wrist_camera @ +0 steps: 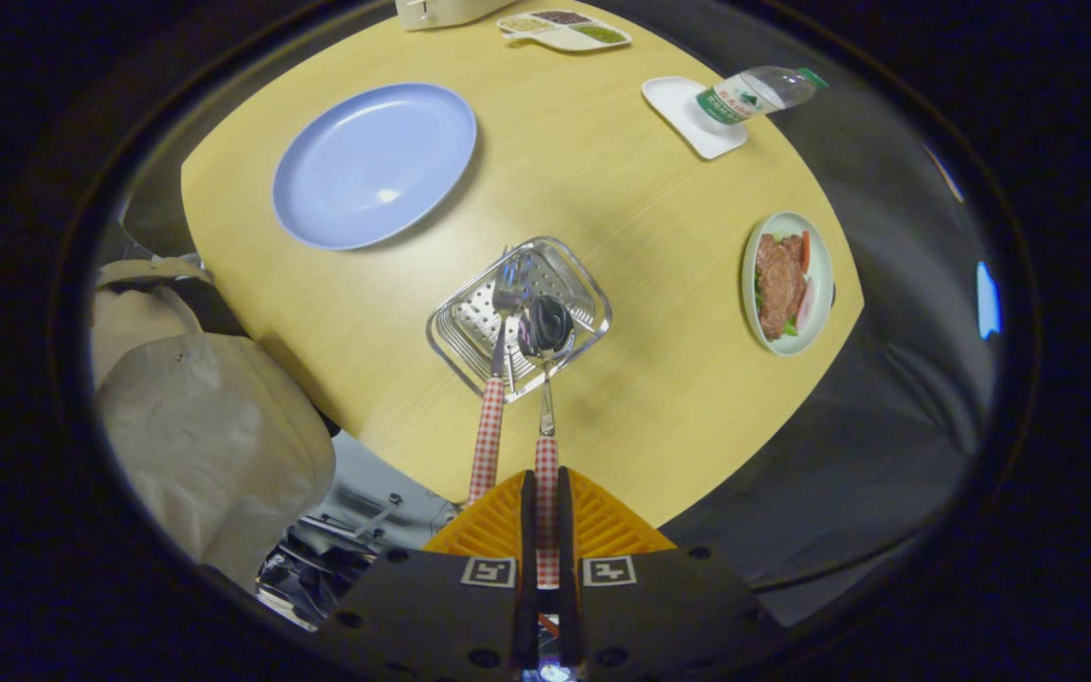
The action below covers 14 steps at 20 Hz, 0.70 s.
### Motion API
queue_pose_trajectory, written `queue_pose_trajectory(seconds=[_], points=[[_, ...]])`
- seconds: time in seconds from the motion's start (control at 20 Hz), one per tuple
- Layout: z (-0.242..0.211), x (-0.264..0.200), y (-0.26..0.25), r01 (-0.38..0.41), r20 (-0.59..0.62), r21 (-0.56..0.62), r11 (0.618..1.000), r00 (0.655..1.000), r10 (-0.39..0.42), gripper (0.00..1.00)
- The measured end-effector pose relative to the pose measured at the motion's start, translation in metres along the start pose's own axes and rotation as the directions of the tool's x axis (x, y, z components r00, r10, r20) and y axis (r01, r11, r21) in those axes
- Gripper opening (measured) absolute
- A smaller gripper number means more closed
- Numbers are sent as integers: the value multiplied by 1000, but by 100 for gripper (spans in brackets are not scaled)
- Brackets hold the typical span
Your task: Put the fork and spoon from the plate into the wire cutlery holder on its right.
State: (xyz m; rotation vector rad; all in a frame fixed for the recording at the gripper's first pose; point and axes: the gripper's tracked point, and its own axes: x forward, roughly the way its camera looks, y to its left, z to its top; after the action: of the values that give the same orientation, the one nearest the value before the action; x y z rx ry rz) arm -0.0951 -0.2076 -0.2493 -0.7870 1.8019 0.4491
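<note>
I look down on the wire cutlery holder from above, on the wooden table. My gripper is shut on the red-checked handle of the spoon. The spoon's bowl hangs over the holder's mouth. The fork, with the same checked handle, has its tines down in the holder. Its handle rises toward me just outside my left finger, and neither finger grips it. The blue plate lies beyond the holder to the left with nothing on it.
A green plate of food sits right of the holder. Farther off are a water bottle lying on a white tray and a divided snack dish. A person's beige sleeve is at the table's near left edge.
</note>
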Motion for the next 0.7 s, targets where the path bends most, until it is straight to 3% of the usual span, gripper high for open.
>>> queue_pose_trajectory(seconds=[0.35,0.65,0.7], points=[[11,-1,0,2,22,10,1000,1000,-3,15],[26,-4,-7,11,108,66,998,994,-18,24],[26,-4,-8,5,118,80,997,993,-14,39]])
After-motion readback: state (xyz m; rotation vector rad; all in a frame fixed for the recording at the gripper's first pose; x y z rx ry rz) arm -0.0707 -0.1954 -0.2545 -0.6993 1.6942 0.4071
